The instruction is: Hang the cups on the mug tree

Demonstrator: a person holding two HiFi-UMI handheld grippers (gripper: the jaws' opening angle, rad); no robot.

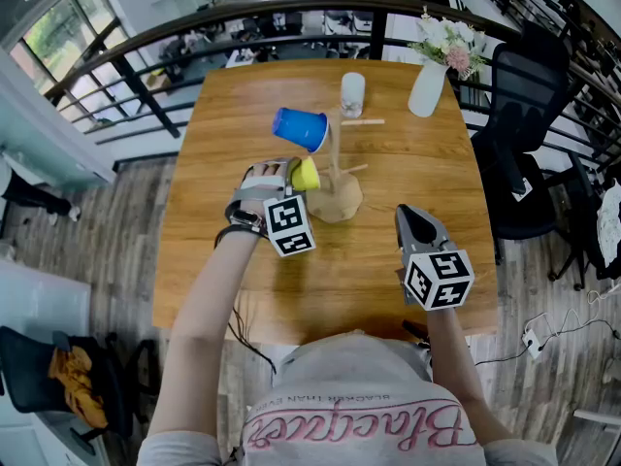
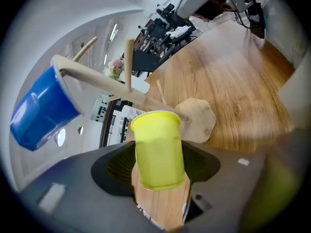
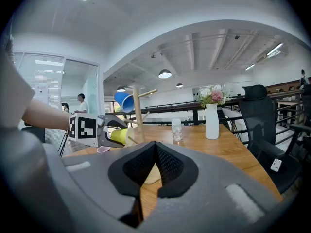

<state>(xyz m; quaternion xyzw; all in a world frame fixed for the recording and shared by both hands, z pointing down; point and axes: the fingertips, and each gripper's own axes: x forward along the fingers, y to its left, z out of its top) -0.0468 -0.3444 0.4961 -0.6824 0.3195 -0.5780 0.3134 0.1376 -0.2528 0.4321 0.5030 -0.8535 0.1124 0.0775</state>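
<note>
Nearest, the right claw (image 3: 154,154) hangs low over the near part of the bench (image 1: 330,280) with its jaws pressed together on nothing, so nothing steadies the mug tree (image 1: 340,202); a sideways shove from a cup could, I judge, slide or tip its light wooden base. Ahead of it the left claw (image 2: 158,171) grips the yellow cup (image 2: 156,130) across its lower body, jaws about half apart and pads against the thin wall; a harder squeeze would likely dent it, while a looser one would let the smooth taper slip out. The cup's open mouth points toward the tree, close to a low peg (image 3: 131,140); whether the peg's tip is already inside the rim I cannot tell. If the mouth comes in off line, the rim may catch the peg or the post and push the tree; a shallow seat on the peg could let the cup drop off once released. The cup is plain, handleless and bright yellow, wider at the rim than at the foot. Beyond, the blue cup (image 1: 301,128) hangs mouth-first over a higher peg; a knock to the post could shake it loose.
</note>
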